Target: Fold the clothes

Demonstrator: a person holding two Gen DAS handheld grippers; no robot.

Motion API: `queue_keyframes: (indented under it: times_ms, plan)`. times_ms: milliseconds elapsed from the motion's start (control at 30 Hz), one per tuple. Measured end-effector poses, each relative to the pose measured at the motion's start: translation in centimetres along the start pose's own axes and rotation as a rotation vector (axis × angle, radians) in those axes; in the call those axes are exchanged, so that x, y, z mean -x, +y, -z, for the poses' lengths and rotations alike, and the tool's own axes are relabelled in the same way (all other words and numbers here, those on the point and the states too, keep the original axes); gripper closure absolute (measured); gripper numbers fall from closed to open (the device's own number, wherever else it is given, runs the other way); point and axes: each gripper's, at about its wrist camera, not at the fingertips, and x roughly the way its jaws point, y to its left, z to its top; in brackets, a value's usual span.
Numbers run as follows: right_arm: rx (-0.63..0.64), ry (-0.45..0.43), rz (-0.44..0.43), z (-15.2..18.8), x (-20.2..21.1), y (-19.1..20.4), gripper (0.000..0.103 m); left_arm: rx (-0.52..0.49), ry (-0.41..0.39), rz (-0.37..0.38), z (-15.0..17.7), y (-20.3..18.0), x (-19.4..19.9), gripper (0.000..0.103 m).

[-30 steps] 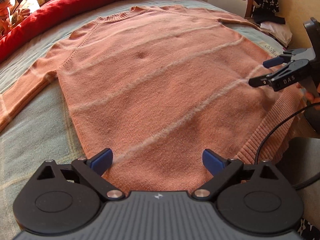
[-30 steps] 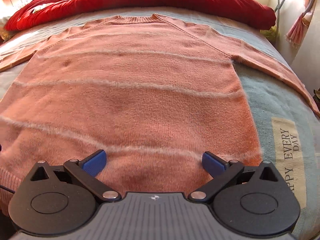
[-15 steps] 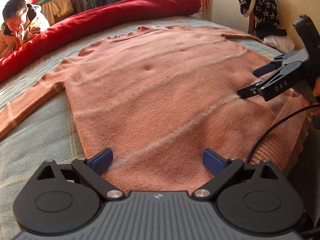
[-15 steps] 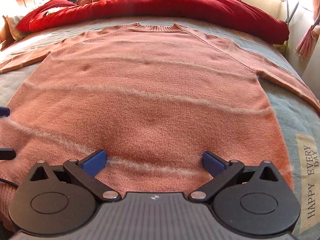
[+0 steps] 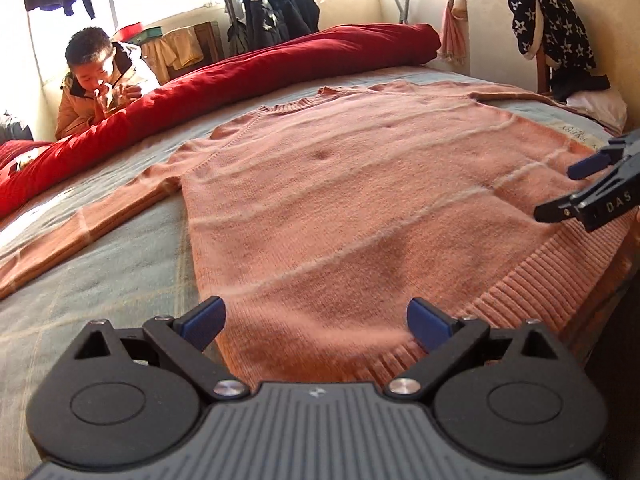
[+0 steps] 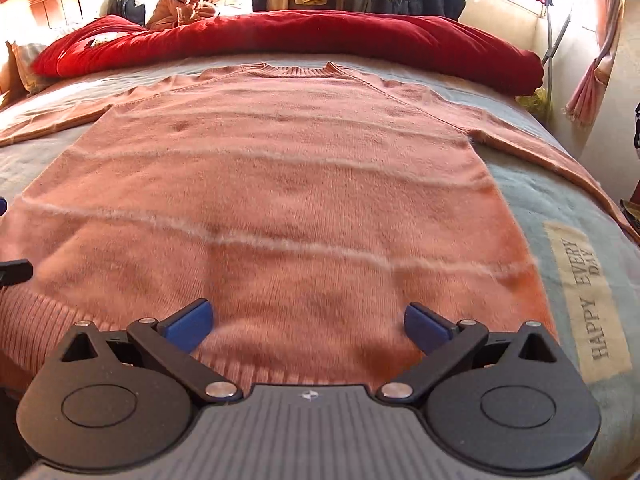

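A salmon-pink knit sweater [image 5: 340, 200] with thin pale stripes lies flat on the bed, neck towards the far side, both sleeves spread out. In the right wrist view the same sweater [image 6: 280, 200] fills the middle. My left gripper [image 5: 316, 322] hovers open over the sweater's ribbed hem near its left corner, holding nothing. My right gripper [image 6: 306, 322] is open above the hem towards the right side, also with nothing in it. The right gripper [image 5: 576, 188] shows from the side at the right edge of the left wrist view, just above the cloth.
The bed has a grey-blue blanket [image 5: 100, 272] with a "HAPPY EVERY DAY" label [image 6: 584, 300]. A red quilt roll [image 6: 320, 36] lies along the far edge; a person [image 5: 100, 76] sits behind it. A chair with a starry garment [image 5: 552, 28] stands at the right.
Both grippers have pulled back and tilted up, so the hem and more of the room now show. The sweater has not moved, and both grippers remain open.
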Motion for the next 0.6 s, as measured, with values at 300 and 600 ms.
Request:
queue_keyframes:
  times_ms: [300, 600]
  plan:
    - [-0.042, -0.1, -0.051, 3.9, 1.9, -1.2, 0.0, 0.187, -0.072, -0.001, -1.0, -0.2, 2.9, 0.007]
    - [-0.051, -0.156, -0.063, 4.7, 1.7, -1.5, 0.0, 0.277, -0.008, 0.056, -1.5, -3.2, -1.9, 0.007]
